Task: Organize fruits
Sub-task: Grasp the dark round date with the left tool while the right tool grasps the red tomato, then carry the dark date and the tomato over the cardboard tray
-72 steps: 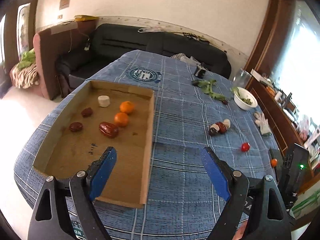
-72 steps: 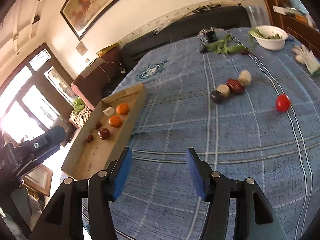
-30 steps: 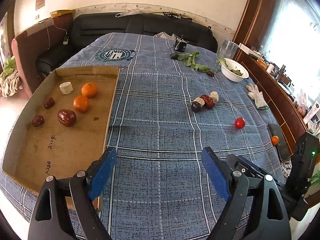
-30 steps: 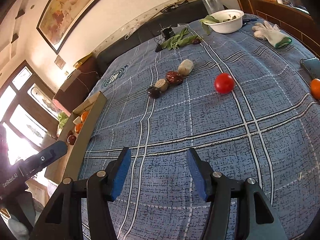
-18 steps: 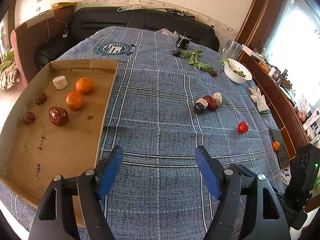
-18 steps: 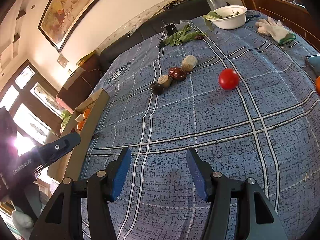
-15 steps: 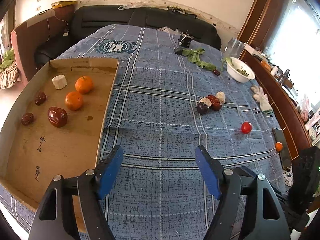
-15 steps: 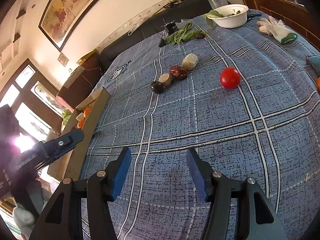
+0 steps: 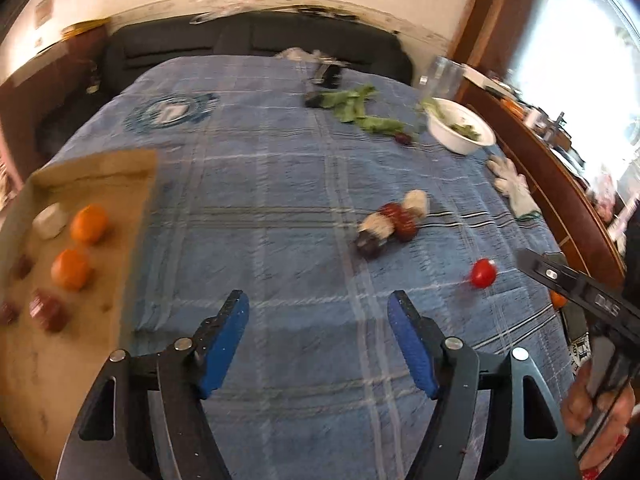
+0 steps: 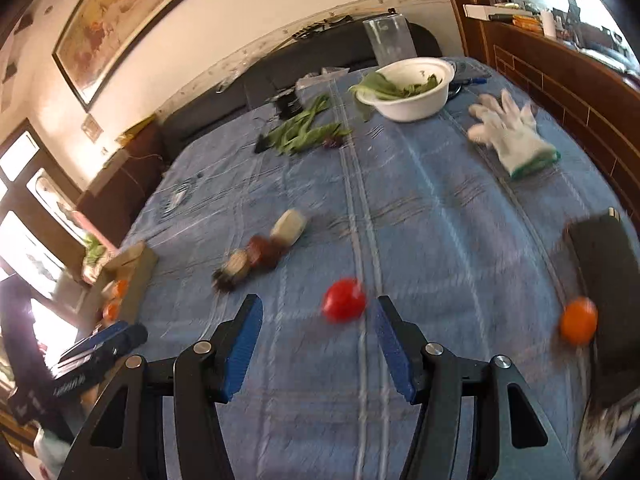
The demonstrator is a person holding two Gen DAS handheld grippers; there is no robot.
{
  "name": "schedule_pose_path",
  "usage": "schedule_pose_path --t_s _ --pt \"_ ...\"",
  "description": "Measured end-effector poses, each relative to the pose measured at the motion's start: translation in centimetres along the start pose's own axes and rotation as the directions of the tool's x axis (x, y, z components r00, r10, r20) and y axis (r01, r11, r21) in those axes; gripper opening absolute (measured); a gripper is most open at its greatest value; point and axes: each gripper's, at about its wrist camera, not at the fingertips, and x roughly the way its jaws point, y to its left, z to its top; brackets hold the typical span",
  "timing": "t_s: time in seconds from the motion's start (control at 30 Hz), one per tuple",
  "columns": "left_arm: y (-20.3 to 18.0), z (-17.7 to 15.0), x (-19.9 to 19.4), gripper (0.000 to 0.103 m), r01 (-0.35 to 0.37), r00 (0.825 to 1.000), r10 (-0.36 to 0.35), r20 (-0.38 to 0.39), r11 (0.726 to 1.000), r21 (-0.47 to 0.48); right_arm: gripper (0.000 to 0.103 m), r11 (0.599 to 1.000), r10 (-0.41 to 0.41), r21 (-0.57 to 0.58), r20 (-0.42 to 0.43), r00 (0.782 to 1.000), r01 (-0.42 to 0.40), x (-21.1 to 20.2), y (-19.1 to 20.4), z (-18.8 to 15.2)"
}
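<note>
A cardboard tray (image 9: 92, 164) on the left of the blue cloth holds two oranges (image 9: 89, 224), dark red fruits (image 9: 48, 312) and a white piece (image 9: 50, 216). Mid-table lies a cluster of dark and pale fruits (image 9: 390, 226) (image 10: 260, 254). A red tomato (image 10: 344, 300) (image 9: 483, 273) lies just ahead of my right gripper (image 10: 318, 322), whose jaws stand open with nothing between them. A small orange (image 10: 578, 320) rests at the right beside a phone. My left gripper (image 9: 318, 316) hovers over bare cloth, its jaws closing on nothing.
A white bowl (image 10: 412, 106) of greens, loose green leaves (image 10: 304, 132), a white glove (image 10: 512, 136) and a clear jar (image 10: 386, 38) lie at the far side. A black phone (image 10: 604, 252) lies at the right edge. A dark sofa stands behind the table.
Both grippers have moved across the table toward the loose fruits; the tomato now sits just ahead of the right jaws. The left jaws have narrowed. The tray has slid toward the left edge of view.
</note>
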Motion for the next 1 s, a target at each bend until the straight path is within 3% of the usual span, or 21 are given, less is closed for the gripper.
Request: schedule_pose_path --t_s 0.37,0.6,0.7,0.77,0.87,0.93,1.0 --pt "-3.0 2.8 6.8 0.065 -0.002 1.0 0.004 -0.014 0.995 0.098 0.06 0.996 -0.043 -0.085 -0.027 0.999 0.04 4.2 0.7 -0.8" --pt "-2.4 3.0 8.6 0.064 0.035 0.999 -0.033 -0.022 0.996 0.078 0.059 0.995 -0.042 -0.095 -0.034 0.999 0.038 5.1 0.4 -1.0" --pt "-2.4 2.8 8.6 0.046 0.048 0.999 -0.047 -0.004 0.996 0.081 0.059 0.993 -0.047 -0.107 -0.026 0.999 0.044 5.2 0.6 -1.1" --pt "-2.5 2.7 8.5 0.024 0.105 0.994 -0.105 -0.007 0.991 0.078 0.059 0.992 -0.053 -0.115 -0.021 0.998 0.051 5.1 0.7 -1.2" --pt "-3.2 2.4 8.3 0.022 0.091 0.996 -0.093 0.01 0.99 0.111 0.049 0.989 -0.077 -0.125 -0.013 0.997 0.075 5.2 0.9 -1.3" --pt "-3.4 2.3 8.2 0.022 0.092 0.995 -0.095 0.015 0.988 0.122 0.033 0.989 -0.084 -0.126 -0.011 0.996 0.082 5.2 0.8 -1.3" --pt "-3.2 2.4 8.2 0.022 0.104 0.994 -0.106 0.017 0.989 0.107 0.033 0.99 -0.074 -0.121 -0.011 0.997 0.072 5.1 0.7 -1.3"
